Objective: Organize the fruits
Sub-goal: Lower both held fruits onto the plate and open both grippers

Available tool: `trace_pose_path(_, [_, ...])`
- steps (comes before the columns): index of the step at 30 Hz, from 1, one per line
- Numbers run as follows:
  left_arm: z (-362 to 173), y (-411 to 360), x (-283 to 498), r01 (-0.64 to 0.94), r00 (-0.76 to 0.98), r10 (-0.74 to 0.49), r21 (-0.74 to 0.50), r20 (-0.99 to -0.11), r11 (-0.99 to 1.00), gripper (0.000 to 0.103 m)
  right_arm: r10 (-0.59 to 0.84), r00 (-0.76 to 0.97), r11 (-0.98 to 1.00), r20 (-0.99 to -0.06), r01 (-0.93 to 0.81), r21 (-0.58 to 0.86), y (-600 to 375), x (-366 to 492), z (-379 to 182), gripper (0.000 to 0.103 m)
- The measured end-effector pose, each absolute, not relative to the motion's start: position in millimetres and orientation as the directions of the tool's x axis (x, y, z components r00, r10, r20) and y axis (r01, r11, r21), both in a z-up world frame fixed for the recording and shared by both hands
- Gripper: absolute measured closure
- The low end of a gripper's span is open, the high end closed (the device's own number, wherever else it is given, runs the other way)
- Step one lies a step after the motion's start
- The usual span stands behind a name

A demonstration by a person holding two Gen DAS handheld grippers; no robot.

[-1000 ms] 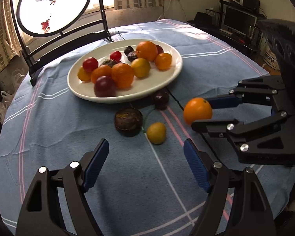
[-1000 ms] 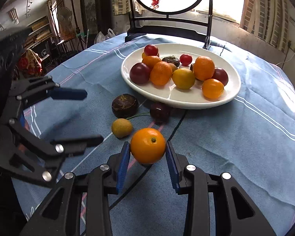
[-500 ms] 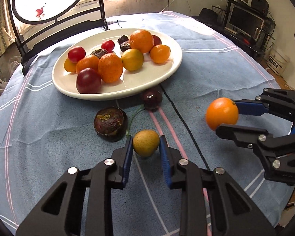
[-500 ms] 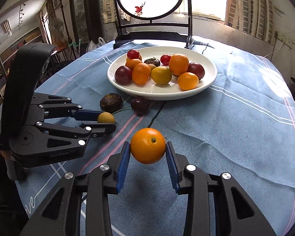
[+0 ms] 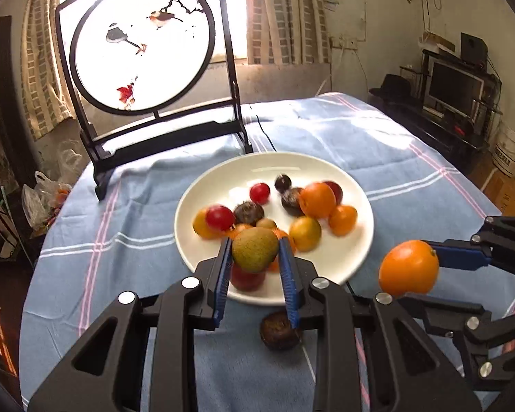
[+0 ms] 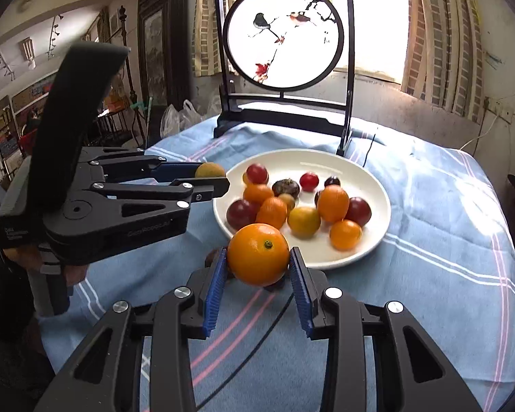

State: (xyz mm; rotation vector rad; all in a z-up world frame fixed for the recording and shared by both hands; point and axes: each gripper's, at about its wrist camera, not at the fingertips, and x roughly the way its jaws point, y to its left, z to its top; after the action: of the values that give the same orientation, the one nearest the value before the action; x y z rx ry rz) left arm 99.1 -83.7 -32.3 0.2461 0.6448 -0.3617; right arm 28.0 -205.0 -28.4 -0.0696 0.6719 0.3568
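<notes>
Left wrist view: the left gripper [image 5: 254,257] clamps a yellow-green fruit [image 5: 255,249] raised over the plate's [image 5: 360,261] near rim, hiding fruit behind (motion-blurred); a dark fruit [image 5: 279,330] lies before the plate.

Right wrist view: the right gripper [image 6: 258,267] pinches an orange [image 6: 259,254], glossy, held above the near rim.
</notes>
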Motion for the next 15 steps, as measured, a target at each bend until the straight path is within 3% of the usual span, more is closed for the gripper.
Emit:
trace_pose_path(6, [-22.4,-94.8,134.9,0.355,0.788,-0.214,0.142,-0.578,0.924,0.077,0.272,0.769,0.955,-0.578,-0.291,0.062,-208.9,68.9,-9.2,0.066])
trace_pose_path(15, [-45.2,-105.3,177.4,0.355,0.750,-0.211,0.112,-0.626,0.928,0.077,0.254,0.774,0.966,-0.580,-0.238,0.106,-219.8,103.5,-22.5,0.066])
